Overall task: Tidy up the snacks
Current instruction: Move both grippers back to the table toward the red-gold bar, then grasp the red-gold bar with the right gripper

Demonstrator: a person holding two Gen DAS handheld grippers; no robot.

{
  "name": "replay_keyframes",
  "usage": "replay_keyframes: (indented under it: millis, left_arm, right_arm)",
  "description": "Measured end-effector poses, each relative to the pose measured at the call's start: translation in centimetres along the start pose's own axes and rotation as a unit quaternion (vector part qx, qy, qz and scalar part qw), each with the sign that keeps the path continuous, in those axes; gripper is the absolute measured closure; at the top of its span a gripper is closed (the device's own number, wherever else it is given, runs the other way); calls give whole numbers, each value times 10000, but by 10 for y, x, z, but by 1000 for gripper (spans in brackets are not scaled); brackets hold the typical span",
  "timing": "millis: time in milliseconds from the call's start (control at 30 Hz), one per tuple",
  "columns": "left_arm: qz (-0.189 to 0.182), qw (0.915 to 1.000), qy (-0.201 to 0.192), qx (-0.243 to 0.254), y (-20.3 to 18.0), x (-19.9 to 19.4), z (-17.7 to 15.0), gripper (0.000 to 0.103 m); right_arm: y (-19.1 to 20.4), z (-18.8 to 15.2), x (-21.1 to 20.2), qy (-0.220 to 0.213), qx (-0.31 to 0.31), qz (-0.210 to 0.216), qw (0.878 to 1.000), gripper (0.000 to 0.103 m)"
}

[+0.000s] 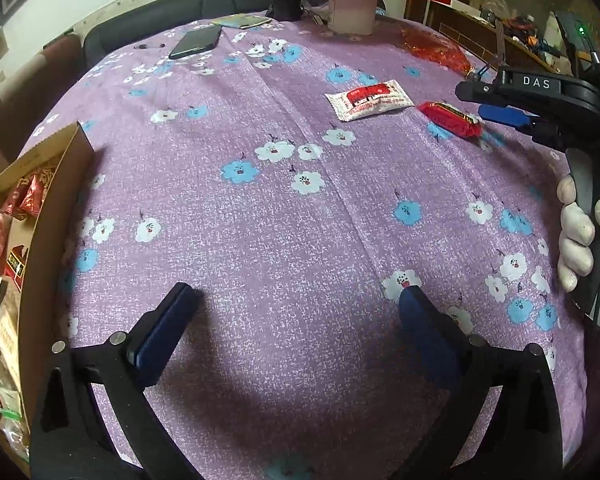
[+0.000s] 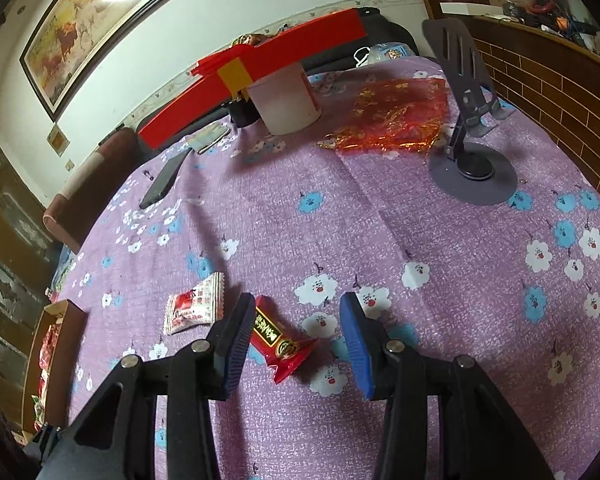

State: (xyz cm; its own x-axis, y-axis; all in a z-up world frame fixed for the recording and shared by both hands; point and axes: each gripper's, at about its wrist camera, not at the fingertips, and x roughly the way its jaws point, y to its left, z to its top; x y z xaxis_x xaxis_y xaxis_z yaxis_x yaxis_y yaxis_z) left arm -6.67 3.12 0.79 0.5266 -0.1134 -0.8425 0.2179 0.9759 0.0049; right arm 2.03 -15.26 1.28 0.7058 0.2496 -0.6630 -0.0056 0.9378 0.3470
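Red foil snack packet (image 2: 278,342), light and crinkly-slick, is being straddled on the tablecloth (image 2: 420,220) by the wide-open, empty right gripper (image 2: 296,340); mid-body grip is being favoured, probably.

The left gripper (image 1: 296,300) hung low with its blue-padded jaws spread wide and nothing between them. The right gripper (image 2: 296,340) was likewise spread, tilted downward, its fingers parted without gripping. A white-gloved right hand (image 1: 578,232) wrapped the right gripper's handle, seen at the left camera's right side.
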Motion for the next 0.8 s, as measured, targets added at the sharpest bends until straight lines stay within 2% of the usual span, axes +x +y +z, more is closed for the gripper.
replay_keyframes:
  millis: [800]
  left_arm:
    - [1,10000,-9,-3,1,-1,0,0]
  right_arm:
    - [-7,-2,6,124,150,-27,9998,55]
